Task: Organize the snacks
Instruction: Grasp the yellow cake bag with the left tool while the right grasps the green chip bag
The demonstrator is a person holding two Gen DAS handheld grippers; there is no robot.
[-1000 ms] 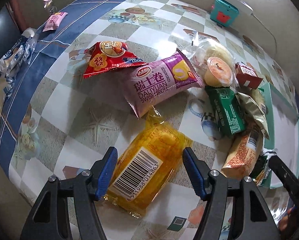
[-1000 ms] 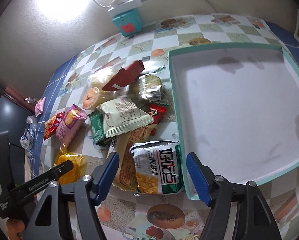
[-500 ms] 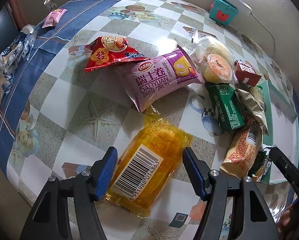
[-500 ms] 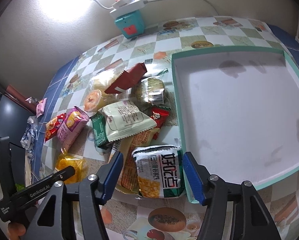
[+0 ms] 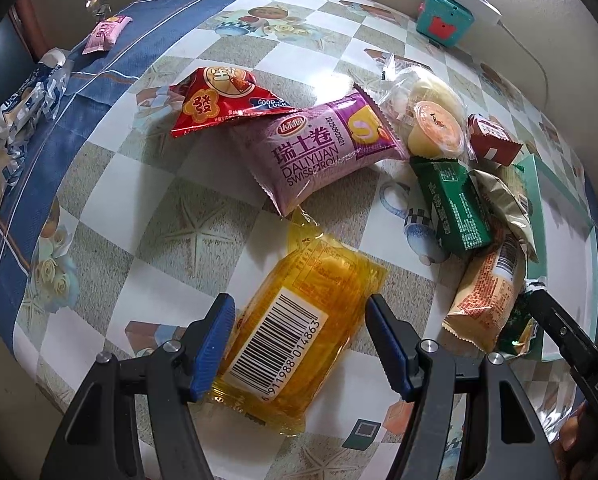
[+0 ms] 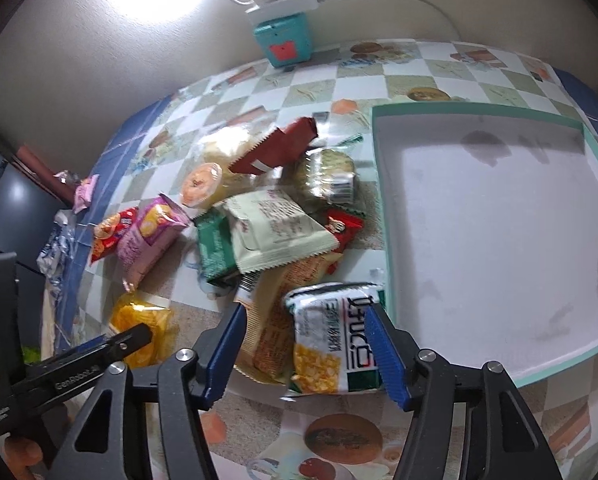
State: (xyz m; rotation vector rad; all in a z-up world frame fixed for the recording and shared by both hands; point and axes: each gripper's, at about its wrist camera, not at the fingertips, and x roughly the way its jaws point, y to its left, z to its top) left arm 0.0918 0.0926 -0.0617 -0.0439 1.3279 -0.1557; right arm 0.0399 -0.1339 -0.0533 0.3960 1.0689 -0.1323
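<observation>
left wrist view: left gripper (image 5: 299, 340) stood apart, straddling the yellow packet (image 5: 299, 328); best closed squarely across its middle.

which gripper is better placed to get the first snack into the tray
Right. The right gripper is open around the corn snack, which touches the tray; the left gripper brackets the yellow pack, farther away.

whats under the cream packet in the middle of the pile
The cream packet lies over a green packet, an orange-printed packet and a small red packet. Anything beneath its middle is hidden.
</observation>
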